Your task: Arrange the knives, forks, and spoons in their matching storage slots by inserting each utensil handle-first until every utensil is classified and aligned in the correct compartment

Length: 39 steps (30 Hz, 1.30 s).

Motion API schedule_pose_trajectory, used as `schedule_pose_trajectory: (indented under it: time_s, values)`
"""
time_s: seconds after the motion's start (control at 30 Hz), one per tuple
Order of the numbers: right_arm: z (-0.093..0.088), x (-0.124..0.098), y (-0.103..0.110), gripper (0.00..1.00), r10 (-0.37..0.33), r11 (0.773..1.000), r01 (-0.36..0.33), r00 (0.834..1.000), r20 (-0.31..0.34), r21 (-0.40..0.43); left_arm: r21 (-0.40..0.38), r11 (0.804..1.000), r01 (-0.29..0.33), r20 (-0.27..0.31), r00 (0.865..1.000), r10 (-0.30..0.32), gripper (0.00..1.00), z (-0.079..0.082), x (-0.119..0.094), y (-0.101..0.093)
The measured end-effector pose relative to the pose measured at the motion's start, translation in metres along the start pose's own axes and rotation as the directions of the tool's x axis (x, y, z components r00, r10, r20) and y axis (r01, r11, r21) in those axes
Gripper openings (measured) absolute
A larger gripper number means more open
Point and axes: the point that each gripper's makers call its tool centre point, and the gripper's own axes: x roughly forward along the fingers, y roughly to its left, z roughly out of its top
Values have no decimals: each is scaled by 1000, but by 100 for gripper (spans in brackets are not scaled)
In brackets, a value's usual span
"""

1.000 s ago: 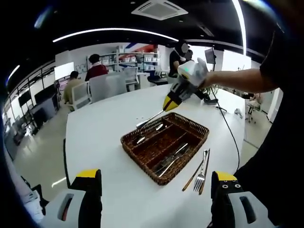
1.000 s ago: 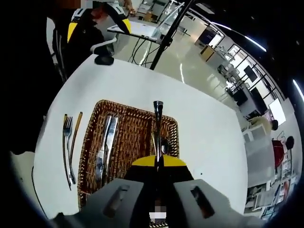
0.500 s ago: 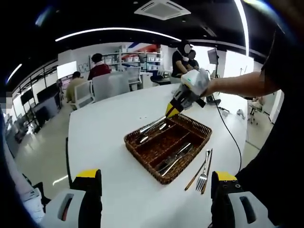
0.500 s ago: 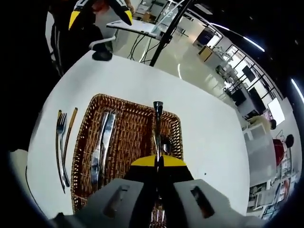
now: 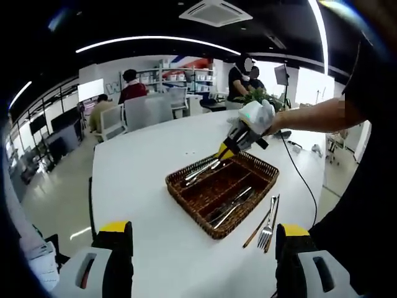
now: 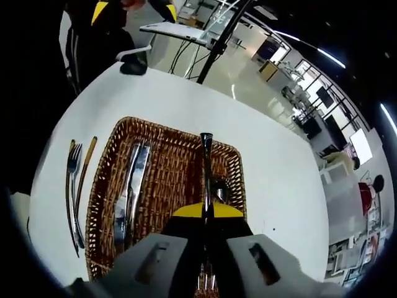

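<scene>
the right tongs are clamped on a metal utensil, yellow tips pressed together around it, its handle pointing straight out ahead of them over the wicker tray. which kind of utensil it is i cannot tell, since the working end is hidden between the jaws. seen from the left gripper view, the same right tongs reach in from the far side of the tray, held by a person's bare forearm, with the utensil slanting down toward the far compartment of the tray.

just beside the utensil's shaft in the right gripper view, a spoon lies in the tray's compartment on that side. two knives lie side by side in the compartment to the left of the right tongs, running lengthwise. in the left gripper view those knives sit in the compartment nearer the left tongs.

outside the tray, on the white table, a fork lies with a slim brown-handled piece close alongside it, both well off to the left of the right tongs and parallel to the tray's long edge. in the left gripper view the fork lies just ahead of the left tongs' right-hand jaw.

the left tongs hang low over the near part of the table, jaws spread wide apart with nothing between them, well short of the tray.
</scene>
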Motion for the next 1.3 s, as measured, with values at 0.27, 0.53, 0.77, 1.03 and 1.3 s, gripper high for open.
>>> schedule_pose_trajectory:
  time_s: [0.27,0.53,0.77,1.03,1.3]
  values:
    - [-11,7,5,0,12,1000,-11,1000,-12,15,-14,1000,-1,4,1000,2,100,-2,0,2]
    - [-19,18,9,0,36,999,-36,999,-20,27,-11,1000,-7,8,1000,7,100,2,3,5]
    - [-34,34,18,0,66,997,-65,997,-30,38,-9,1000,-12,2,1000,12,100,2,6,6]
    - [-38,46,18,0,74,996,-72,996,-44,47,-12,1000,-15,2,1000,15,100,4,7,3]
    - [-47,57,24,0,99,993,-94,992,-79,67,-8,1000,-24,-2,1000,24,100,3,5,0]
